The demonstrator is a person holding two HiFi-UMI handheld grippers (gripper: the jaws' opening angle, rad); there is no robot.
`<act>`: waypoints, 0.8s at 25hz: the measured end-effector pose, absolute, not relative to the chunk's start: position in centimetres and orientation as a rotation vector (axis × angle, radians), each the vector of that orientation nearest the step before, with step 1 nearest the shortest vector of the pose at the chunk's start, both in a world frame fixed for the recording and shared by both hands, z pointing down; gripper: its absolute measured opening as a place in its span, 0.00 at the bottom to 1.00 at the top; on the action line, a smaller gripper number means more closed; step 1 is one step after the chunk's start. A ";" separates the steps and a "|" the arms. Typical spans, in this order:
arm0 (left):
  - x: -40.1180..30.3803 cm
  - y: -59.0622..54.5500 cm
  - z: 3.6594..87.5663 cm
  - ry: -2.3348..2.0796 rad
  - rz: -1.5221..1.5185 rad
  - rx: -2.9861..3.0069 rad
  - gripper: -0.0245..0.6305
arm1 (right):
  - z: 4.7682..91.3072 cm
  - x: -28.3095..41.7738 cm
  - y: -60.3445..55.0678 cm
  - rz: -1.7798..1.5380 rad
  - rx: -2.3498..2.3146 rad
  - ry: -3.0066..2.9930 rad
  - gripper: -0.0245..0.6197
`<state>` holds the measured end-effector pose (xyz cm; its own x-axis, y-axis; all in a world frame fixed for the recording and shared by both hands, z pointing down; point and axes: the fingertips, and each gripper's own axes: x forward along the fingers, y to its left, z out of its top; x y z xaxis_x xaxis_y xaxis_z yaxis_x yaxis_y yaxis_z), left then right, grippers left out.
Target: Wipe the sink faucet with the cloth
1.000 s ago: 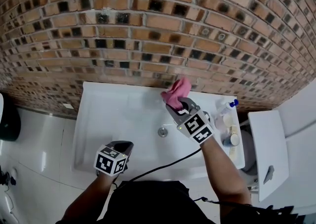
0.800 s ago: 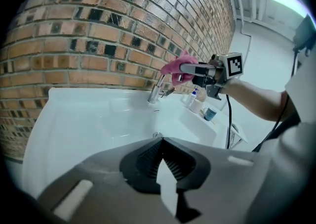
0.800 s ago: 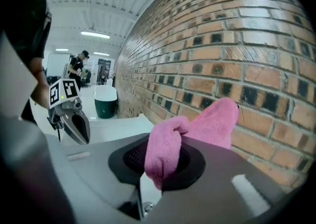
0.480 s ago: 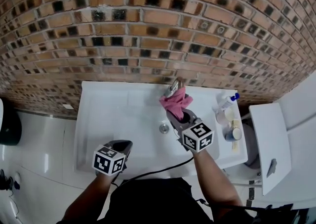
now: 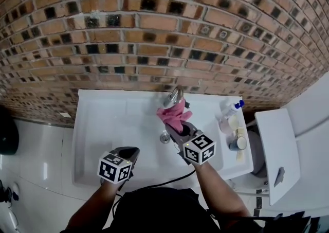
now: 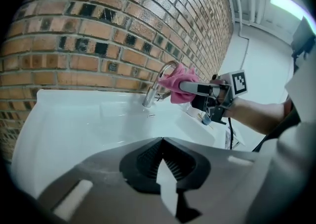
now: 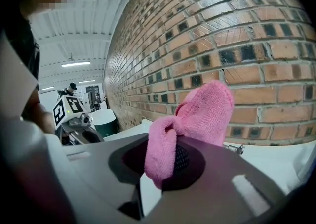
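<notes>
over the white sink (image 5: 97, 124), from the head view, the right gripper (image 5: 178, 128) reaches in toward the brick wall (image 5: 154, 26) with a pink cloth (image 5: 174, 113) bunched at its tip, the cloth lying right up against the chrome faucet (image 5: 176, 94) at the back rim. the drain (image 5: 165, 137) sits just beside that gripper, and a spray bottle (image 5: 229, 110) stands on the sink's right ledge. the left gripper (image 5: 129, 153) hangs low at the front edge of the sink, well apart from the faucet. from the left gripper view, its two jaws are pressed together with nothing between them, and beyond them the cloth sits against the curve of the spout. from the right gripper view, the jaws are clamped on the cloth, which folds up out of them in front of the bricks, with the left gripper off to the side.
</notes>
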<state>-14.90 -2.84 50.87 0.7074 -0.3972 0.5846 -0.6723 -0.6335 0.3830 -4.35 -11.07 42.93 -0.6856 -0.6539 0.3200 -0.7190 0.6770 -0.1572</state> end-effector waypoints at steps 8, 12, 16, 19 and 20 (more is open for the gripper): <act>-13.4 -3.8 51.7 -0.812 0.556 2.270 0.04 | 45.3 -4.2 -11.0 0.487 1.029 -2.635 0.11; -13.2 -4.0 51.9 -0.811 0.572 2.256 0.04 | 48.8 -2.7 -11.9 0.674 1.066 -2.582 0.11; -13.1 -3.6 52.3 -0.788 0.629 2.252 0.04 | 51.3 -1.0 -14.0 0.932 1.167 -2.580 0.11; -12.3 -3.3 52.9 -0.750 0.664 2.248 0.04 | 52.5 -0.5 -15.7 1.223 1.269 -2.609 0.11; -12.2 -3.4 53.0 -0.747 0.665 2.242 0.04 | 52.8 -0.5 -16.1 1.318 1.297 -2.619 0.11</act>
